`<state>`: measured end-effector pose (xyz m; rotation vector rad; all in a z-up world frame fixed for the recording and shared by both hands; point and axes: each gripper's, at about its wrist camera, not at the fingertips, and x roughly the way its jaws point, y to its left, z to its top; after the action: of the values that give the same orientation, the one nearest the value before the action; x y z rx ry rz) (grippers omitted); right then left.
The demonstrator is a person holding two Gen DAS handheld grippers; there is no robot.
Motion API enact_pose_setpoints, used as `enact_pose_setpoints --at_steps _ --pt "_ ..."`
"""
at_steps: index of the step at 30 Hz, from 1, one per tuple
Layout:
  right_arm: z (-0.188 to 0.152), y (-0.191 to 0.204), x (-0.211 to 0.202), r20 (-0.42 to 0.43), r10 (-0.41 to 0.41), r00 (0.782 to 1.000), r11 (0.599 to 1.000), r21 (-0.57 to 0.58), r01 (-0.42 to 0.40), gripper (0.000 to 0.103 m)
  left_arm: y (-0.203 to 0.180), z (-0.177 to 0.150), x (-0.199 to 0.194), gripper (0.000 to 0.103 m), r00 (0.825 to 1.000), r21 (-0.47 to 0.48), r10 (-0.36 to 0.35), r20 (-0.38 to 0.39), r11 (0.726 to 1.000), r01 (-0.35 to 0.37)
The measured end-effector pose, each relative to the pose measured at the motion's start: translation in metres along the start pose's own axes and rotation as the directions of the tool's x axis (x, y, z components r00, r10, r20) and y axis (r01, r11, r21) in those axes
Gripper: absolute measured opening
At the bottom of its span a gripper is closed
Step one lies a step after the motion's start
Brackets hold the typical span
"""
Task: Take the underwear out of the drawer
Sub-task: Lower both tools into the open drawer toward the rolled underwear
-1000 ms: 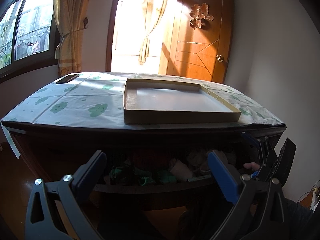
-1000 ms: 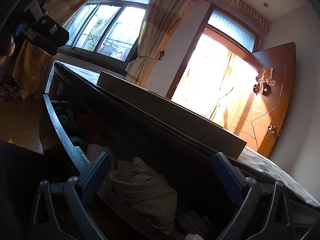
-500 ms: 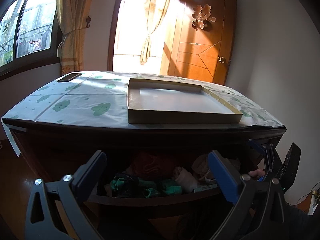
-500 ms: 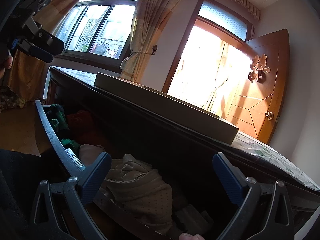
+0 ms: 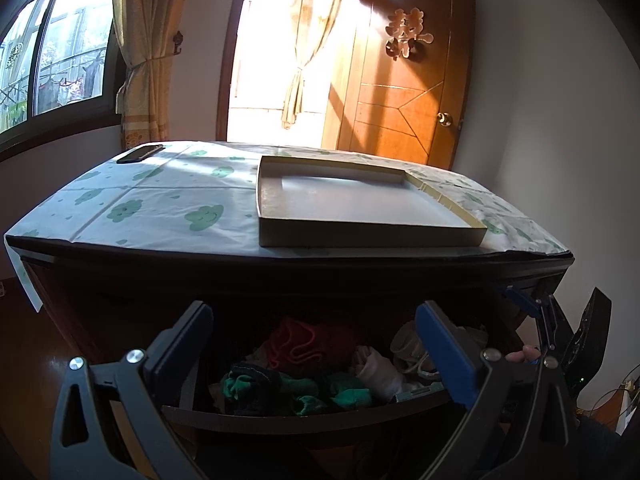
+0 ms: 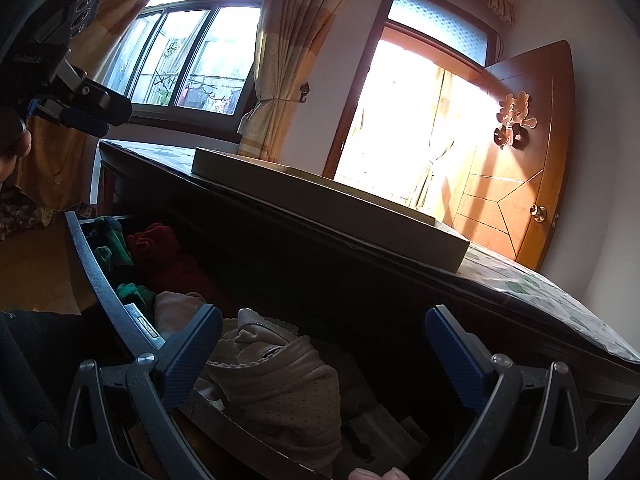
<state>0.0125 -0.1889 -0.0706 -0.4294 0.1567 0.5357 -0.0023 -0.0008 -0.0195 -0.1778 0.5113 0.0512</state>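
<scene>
The dark wooden drawer [image 5: 304,420] of the cabinet stands pulled out, which exposes its contents from above. It holds loosely piled garments: a red crumpled cloth [image 5: 304,346], green knitted items [image 5: 320,394] and, at the right end, a beige dotted fabric underwear piece [image 6: 276,392] lying on top of the pile inside the drawer.

The right gripper [image 6: 320,352] is spread wide and empty, its blue-padded fingers [image 6: 192,354] framing the beige piece from just above. This placement suggests that a downward pinch on the raised folds is the step in hand. The left gripper [image 5: 316,344] is also spread and empty, held back in front of the drawer, probably to leave the right side free.

A shallow rectangular cardboard tray [image 5: 360,216] sits empty on the cloth-covered surface [image 5: 160,216], a likely receiving place.
</scene>
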Motion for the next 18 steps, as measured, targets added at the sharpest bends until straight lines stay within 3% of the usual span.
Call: enact_pose_setpoints --at_steps 18 --pt "-0.002 0.005 -0.011 -0.055 -0.001 0.998 1.0 0.01 0.001 0.103 0.026 0.01 -0.006 0.103 0.999 -0.058 0.031 0.024 0.998 -0.03"
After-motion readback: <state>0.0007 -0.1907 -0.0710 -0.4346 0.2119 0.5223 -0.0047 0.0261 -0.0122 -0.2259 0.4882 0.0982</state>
